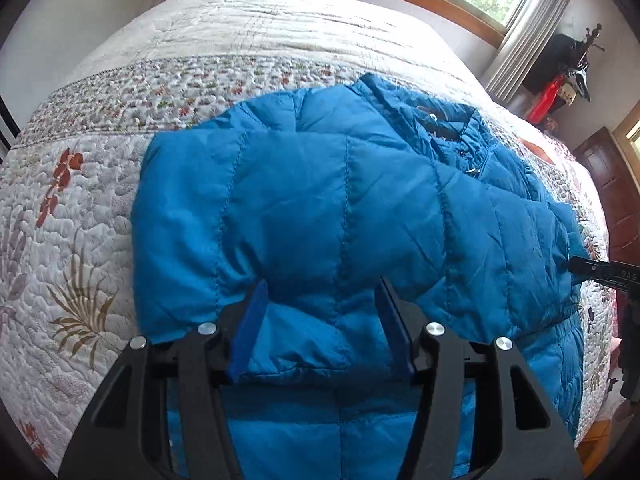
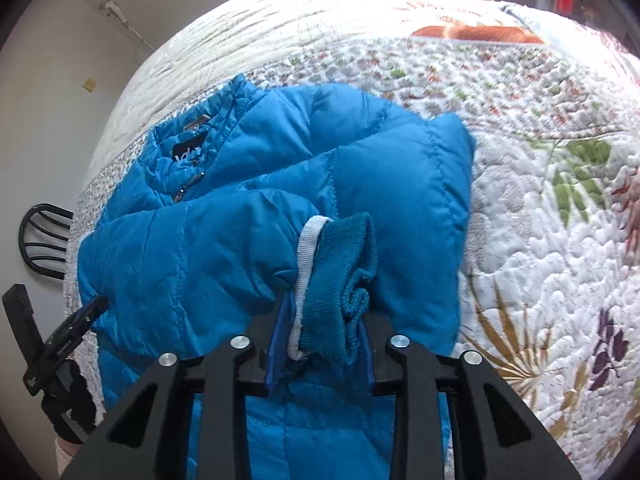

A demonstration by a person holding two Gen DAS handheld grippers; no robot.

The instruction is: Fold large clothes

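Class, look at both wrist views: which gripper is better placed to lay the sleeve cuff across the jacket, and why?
Probably the right gripper: the knit cuff already sits between its fingers. The left gripper only straddles a puffy fold of the blue jacket.

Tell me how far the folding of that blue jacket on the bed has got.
Done: the blue puffer jacket lies on the quilt with both sleeves folded across its front.
In hand: the left gripper straddles a puffy sleeve fold; the right gripper has the knit cuff between its jaws.
Left: the body looks not yet folded; the collar lies exposed.
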